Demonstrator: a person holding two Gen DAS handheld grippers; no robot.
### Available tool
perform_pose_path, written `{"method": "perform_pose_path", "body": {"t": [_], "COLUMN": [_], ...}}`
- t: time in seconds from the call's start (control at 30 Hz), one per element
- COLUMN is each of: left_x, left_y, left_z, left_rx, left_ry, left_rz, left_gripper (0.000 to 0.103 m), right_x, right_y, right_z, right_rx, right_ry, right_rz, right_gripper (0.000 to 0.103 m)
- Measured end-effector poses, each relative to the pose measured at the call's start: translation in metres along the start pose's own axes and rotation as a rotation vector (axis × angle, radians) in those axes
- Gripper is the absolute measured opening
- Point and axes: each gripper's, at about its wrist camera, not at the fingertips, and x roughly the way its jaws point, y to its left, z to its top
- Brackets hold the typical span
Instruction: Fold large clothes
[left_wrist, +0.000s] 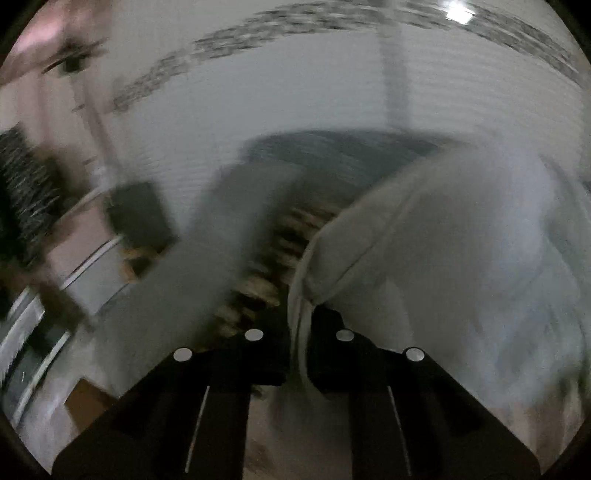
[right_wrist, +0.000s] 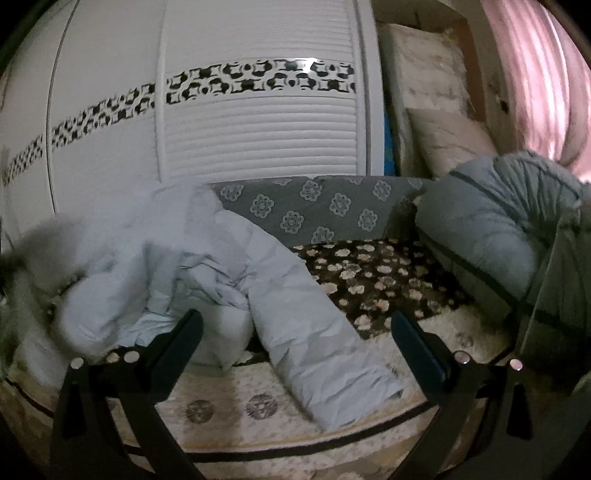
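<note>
In the left wrist view we are seeing our left gripper (left_wrist: 298, 325) with its black fingers (left_wrist: 328, 332) drawn close together and pinching a seamed edge of the pale blue garment (left_wrist: 443, 236). The fabric is bunching up to the right of the fingers, and a long sleeve (left_wrist: 221, 236) of the same garment is hanging off to the left. The whole view is smeared with blur, so finer detail is escaping us. Behind the cloth we are making out the white louvered wardrobe (left_wrist: 295, 92) and a strip of dark floral blanket (left_wrist: 273, 243).

In the right wrist view we are holding our right gripper (right_wrist: 295, 325) with its fingers (right_wrist: 413, 343) spread wide apart and gripping nothing. The pale blue garment (right_wrist: 207, 258) is lying crumpled on the bed, mostly to the left, with one sleeve (right_wrist: 321, 350) stretching toward us between the fingers and onto the cream patterned bedcover (right_wrist: 236, 402). The dark floral blanket (right_wrist: 376, 273) is lying just right of the sleeve. A grey padded bundle (right_wrist: 491, 221) is sitting at the right, a grey flowered cushion (right_wrist: 314, 210) is leaning at the back, and the white louvered wardrobe (right_wrist: 236, 122) is standing behind it all.
</note>
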Motion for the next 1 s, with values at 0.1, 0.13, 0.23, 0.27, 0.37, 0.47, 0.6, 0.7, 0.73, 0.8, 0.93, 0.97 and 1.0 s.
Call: {"method": "perform_pose_path", "body": {"t": [0.1,0.13,0.23,0.27,0.37,0.47,0.6,0.7,0.73,0.8,0.93,0.97,1.0], "left_x": [0.023,0.028,0.033,0.028,0.011,-0.004,0.005,0.032,0.036,0.044,0.046,0.047,0.048], "left_y": [0.037,0.04,0.043,0.044,0.05,0.046,0.011,-0.026,-0.034,-0.057,-0.084,-0.089,-0.091], "left_z": [0.058,0.068,0.072,0.07,0.038,-0.014,-0.089,-0.134,-0.141,-0.148,-0.145,-0.144,-0.146], "left_rx": [0.017,0.042,0.038,0.034,-0.015,-0.1,-0.071,0.009,0.027,0.104,0.163,0.171,0.18], "left_ry": [-0.065,-0.071,-0.077,-0.105,-0.152,-0.097,0.021,0.132,0.15,0.156,0.099,0.093,0.089], "left_rz": [0.173,0.207,0.237,0.257,0.242,0.116,0.002,-0.031,-0.05,-0.053,-0.07,-0.079,-0.077], "left_gripper": [0.018,0.023,0.071,0.1,0.1,0.1,0.1,0.1,0.1,0.1,0.1,0.1,0.1], "right_x": [0.026,0.034,0.083,0.112,0.177,0.232,0.277,0.289,0.289,0.29,0.259,0.243,0.233], "right_y": [0.003,0.002,-0.009,-0.016,-0.031,-0.041,-0.044,-0.042,-0.042,-0.048,-0.076,-0.099,-0.114], "right_z": [0.014,0.017,0.024,0.023,0.008,-0.022,-0.064,-0.085,-0.087,-0.08,-0.028,-0.01,0.0], "right_rx": [-0.049,-0.057,-0.087,-0.093,-0.108,-0.123,-0.12,-0.099,-0.092,-0.024,0.017,0.083,0.111], "right_ry": [0.02,0.028,0.096,0.142,0.267,0.386,0.527,0.566,0.572,0.59,0.333,0.22,0.16], "right_rz": [0.008,0.011,0.0,-0.022,-0.084,-0.126,-0.111,-0.025,-0.008,0.055,-0.198,-0.33,-0.426], "right_gripper": [0.101,0.101,0.101,0.102,0.101,0.101,0.101,0.093,0.064,0.019,0.014,0.019,0.043]}}
